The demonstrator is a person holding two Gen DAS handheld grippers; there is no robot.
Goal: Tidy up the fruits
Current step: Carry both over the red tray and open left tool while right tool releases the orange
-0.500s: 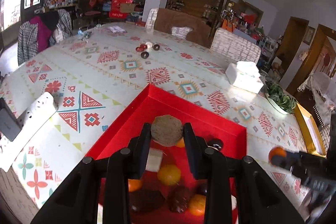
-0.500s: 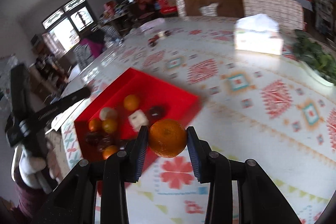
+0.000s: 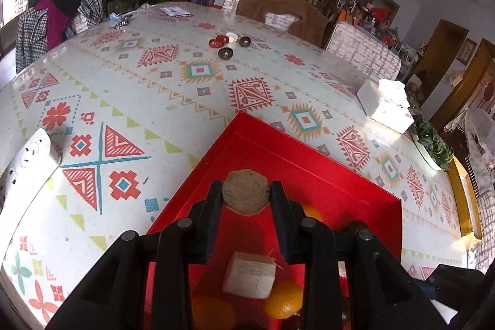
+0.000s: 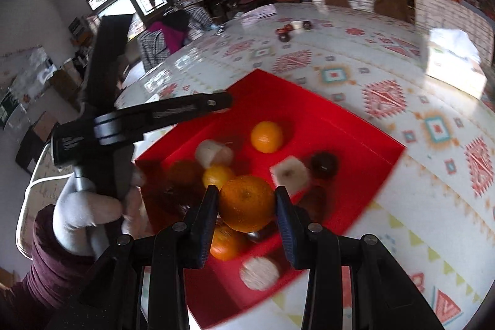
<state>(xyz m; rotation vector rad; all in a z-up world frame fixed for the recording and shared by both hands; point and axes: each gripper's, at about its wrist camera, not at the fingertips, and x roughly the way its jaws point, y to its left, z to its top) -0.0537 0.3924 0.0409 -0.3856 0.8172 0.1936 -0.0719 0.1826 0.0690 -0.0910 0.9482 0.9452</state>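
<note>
— Fruits are gathered in a red tray at the lower middle of both frames: a glossy round orange, a pale cut cube, a dark round fruit. What is held by the tools?

— A rough, beige, faceted fruit is pinched between the narrowed fingers of the left gripper, above the tray. A dimpled large orange is clamped by the right gripper, also over the tray.

— And the surface and the room?

— A glossy table printed with red and teal geometric patterns is seen; a white tissue box lies at the right, small dark dishes at the upper middle. Cluttered shelves and a staircase are visible behind.
</note>
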